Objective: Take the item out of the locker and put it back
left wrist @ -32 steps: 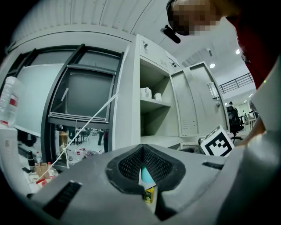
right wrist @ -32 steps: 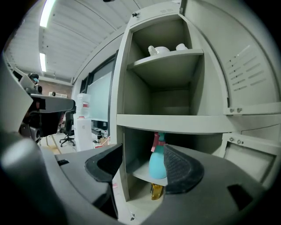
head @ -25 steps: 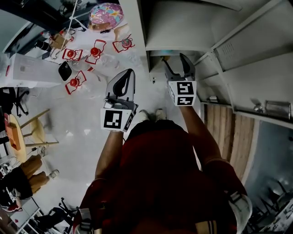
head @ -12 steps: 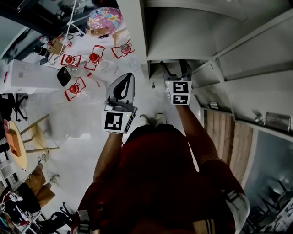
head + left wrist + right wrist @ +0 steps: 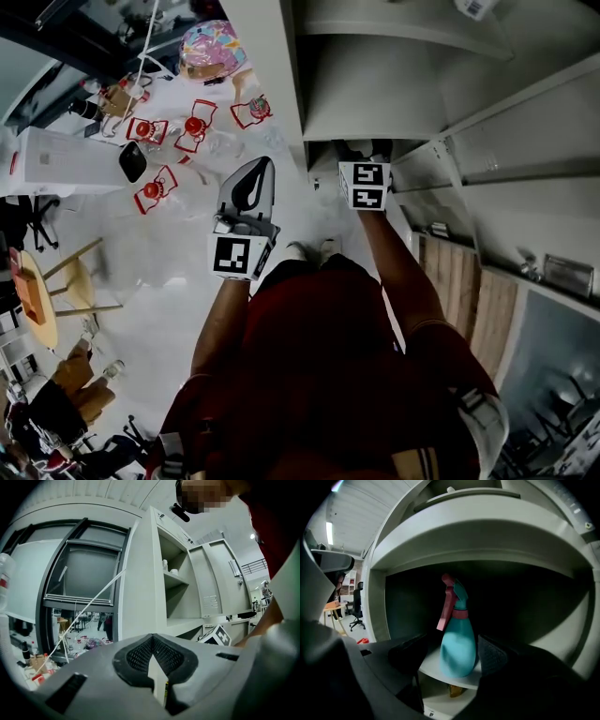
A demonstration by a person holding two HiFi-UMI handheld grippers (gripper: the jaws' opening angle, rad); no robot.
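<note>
Smooth plastic spray bottle (image 5: 457,648), matt painted-metal locker (image 5: 478,532).

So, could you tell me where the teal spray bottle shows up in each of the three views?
Head view: not in it.
Left gripper view: not in it.
Right gripper view: spray bottle at centre, upright on a shelf.
Shared landmark: the grey locker.

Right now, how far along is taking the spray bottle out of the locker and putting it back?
Done: the right gripper is inside the open locker. In hand: its jaws have just been opening and flank the teal spray bottle standing upright on the shelf; not gripped yet. Remaining: grip it, take it out, put it back. The left gripper is shut, outside.
</note>
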